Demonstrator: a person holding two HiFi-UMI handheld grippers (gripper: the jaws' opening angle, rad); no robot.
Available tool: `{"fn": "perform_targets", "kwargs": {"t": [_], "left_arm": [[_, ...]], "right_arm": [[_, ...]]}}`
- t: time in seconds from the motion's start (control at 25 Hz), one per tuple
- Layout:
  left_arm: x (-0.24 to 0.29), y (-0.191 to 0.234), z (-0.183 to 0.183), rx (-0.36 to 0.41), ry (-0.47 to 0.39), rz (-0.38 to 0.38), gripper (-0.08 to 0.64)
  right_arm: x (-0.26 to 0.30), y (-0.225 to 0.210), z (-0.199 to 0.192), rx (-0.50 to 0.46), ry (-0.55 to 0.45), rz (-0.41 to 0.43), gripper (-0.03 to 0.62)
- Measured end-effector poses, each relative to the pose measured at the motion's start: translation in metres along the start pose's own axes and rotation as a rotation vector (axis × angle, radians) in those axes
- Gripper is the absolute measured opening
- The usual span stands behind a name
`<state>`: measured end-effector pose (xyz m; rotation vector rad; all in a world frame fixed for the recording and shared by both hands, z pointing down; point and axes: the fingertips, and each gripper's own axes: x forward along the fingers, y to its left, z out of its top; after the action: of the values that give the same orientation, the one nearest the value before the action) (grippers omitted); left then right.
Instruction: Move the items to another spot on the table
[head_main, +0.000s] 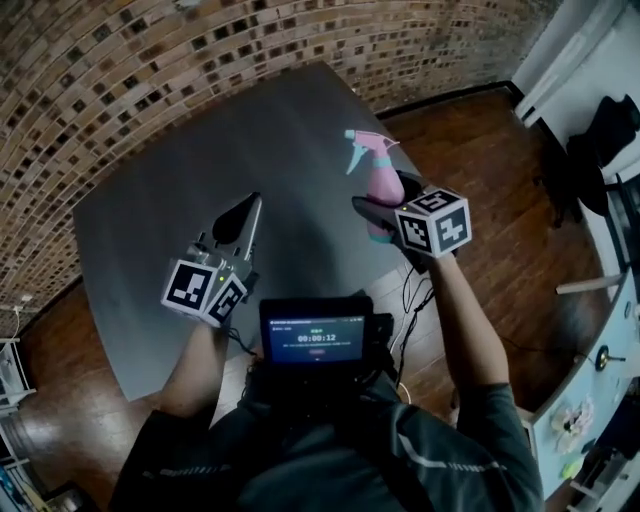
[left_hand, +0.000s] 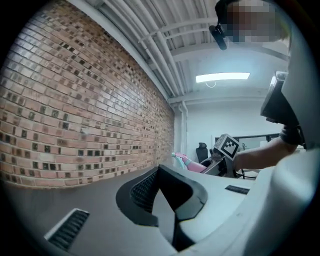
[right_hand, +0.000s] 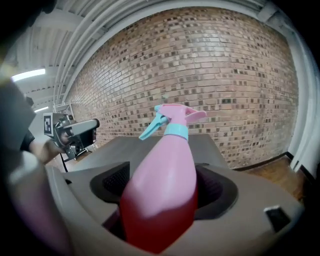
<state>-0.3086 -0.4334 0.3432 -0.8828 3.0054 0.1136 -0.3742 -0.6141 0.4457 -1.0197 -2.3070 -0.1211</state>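
Pink with a teal trigger and collar, the spray bottle (head_main: 383, 190) stands roughly upright at the 3 o'clock edge of the grey desk (head_main: 200, 150), its nozzle pointing toward 10 o'clock in the head view. The right gripper (head_main: 385, 207) reaches in from 5 o'clock and pinches the bottle low on its body. In the right gripper view the wide pink base fills the space between the two dark jaws, which stand far apart with their ribbed pads against its sides. Whether the bottle's base rests on the desk or hangs just above it cannot be told. The marker cube (head_main: 432, 222) on this gripper sits just at 4 o'clock of the bottle, over the desk's edge. The left gripper (head_main: 243, 215) is at about 8 o'clock from the bottle and well apart from it, over the bare desk near its 6 o'clock side. Its jaws are pressed together into a point aimed at 12 o'clock, with nothing between them. A brick wall (head_main: 150, 50) curves round the desk from 9 to 1 o'clock, and a wooden floor (head_main: 480, 150) shows at 3 o'clock. A small lit screen (head_main: 315, 338) sits at the person's chest between the two forearms.
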Motion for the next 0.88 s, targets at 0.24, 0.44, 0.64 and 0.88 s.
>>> {"fn": "perform_targets", "kwargs": {"t": [0.24, 0.44, 0.64, 0.88], "left_arm": [[0.037, 0.026, -0.004, -0.012, -0.046, 0.167, -0.003], [0.079, 0.041, -0.018, -0.023, -0.011, 0.259, -0.003], [0.104, 0.055, -0.046, -0.054, 0.030, 0.306, -0.003], [0.125, 0.074, -0.087, -0.130, 0.070, 0.356, -0.003]], "right_arm": [[0.060, -0.047, 0.011, -0.046, 0.054, 0.111, 0.403], [0.112, -0.096, 0.009, -0.066, 0.161, 0.182, 0.403], [0.154, -0.122, -0.007, -0.074, 0.278, 0.209, 0.403], [0.204, -0.146, -0.060, -0.014, 0.449, 0.229, 0.403]]}}
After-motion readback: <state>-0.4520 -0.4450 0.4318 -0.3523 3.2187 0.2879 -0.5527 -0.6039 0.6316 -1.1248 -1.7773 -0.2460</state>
